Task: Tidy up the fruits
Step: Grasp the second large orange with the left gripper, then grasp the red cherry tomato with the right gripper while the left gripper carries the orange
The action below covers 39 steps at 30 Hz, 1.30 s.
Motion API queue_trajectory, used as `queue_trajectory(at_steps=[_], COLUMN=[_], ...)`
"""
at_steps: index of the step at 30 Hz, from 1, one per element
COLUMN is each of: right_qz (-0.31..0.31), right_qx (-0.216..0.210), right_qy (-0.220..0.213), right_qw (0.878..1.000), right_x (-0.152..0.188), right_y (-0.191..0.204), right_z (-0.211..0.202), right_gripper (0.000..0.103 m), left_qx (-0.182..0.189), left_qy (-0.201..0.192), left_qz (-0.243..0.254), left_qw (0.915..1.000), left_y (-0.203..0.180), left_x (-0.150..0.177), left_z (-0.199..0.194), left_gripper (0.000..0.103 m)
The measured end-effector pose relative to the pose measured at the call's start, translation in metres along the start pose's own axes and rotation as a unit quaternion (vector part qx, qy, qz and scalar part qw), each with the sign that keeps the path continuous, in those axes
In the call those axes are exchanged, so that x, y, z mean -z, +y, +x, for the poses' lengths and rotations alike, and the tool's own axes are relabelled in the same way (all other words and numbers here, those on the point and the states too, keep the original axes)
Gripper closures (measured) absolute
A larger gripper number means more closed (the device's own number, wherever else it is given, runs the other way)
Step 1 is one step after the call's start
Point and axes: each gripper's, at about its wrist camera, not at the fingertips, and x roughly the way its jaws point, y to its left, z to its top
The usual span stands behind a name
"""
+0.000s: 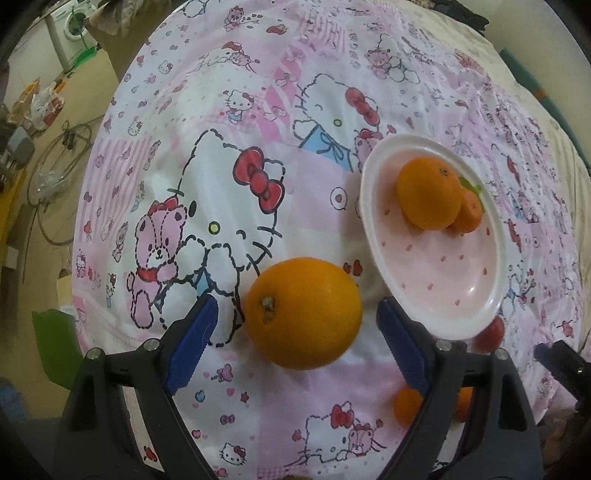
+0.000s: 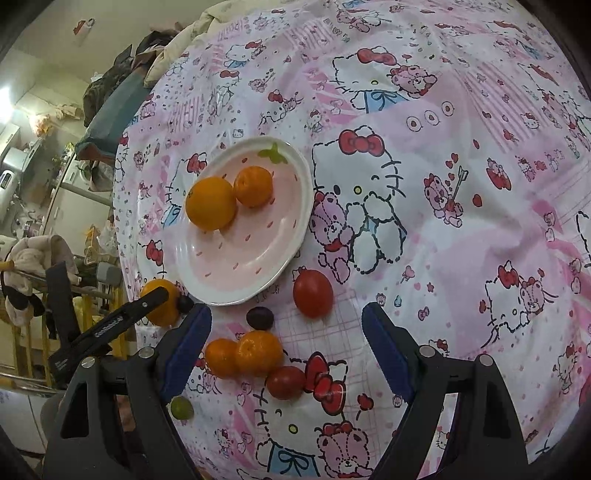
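A big orange [image 1: 303, 313] lies on the patterned cloth between the open blue pads of my left gripper [image 1: 297, 321], which do not touch it. The same orange [image 2: 161, 301] shows in the right wrist view behind the left gripper. A pink strawberry plate [image 1: 458, 288] [image 2: 258, 258] holds an orange [image 1: 429, 197] [image 2: 210, 202] and a mandarin [image 1: 469, 212] [image 2: 253, 185]. My right gripper [image 2: 286, 328] is open and empty above two mandarins [image 2: 243, 352], a red tomato [image 2: 313, 292], a smaller tomato [image 2: 285, 382], a dark plum [image 2: 260, 317] and a green grape [image 2: 181, 408].
The fruit lies on a bed covered with a Hello Kitty sheet [image 2: 443, 229]. The bed's edge runs along the left in both views; beyond it are floor cables [image 1: 55, 177], a washing machine [image 1: 72, 31] and household clutter [image 2: 29, 280].
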Motion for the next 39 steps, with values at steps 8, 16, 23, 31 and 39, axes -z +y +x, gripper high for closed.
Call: queue_trajectory(at_steps=[8,16,23,31,39], right_qz=[0.003,0.007,0.004,-0.137,-0.180], right_qx=[0.001,0.010,0.030,0.133,0.156], right_qy=[0.002,0.002,0.015,0.037,0.070], right_qw=[1.000,1.000,0.999,0.981,0.969], right_x=[-0.001,-0.002,-0.002,-0.005,-0.002], right_y=[-0.001,-0.005,-0.010,0.023,0.034], right_z=[0.001,0.004,0.015,0.043,0.072], right_gripper=[0.017,0.017,0.017,0.034,0.060], left_qx=[-0.001,-0.006,-0.012,0.009,0.009], left_qy=[0.012,0.005,-0.029,-0.033,-0.038], left_qz=[0.018,0.024,0.032,0.041,0.053], left_qw=[0.9998,0.9997,0.9990,0.9986,0.9978], left_y=[-0.005,-0.007,-0.006,-0.015,-0.023], left_x=[0.002,0.007,0.016,0.018,0.017], left_z=[0.011,-0.001,-0.036,-0.052,-0.050], left_gripper=[0.045,0.048,0.048,0.048,0.048])
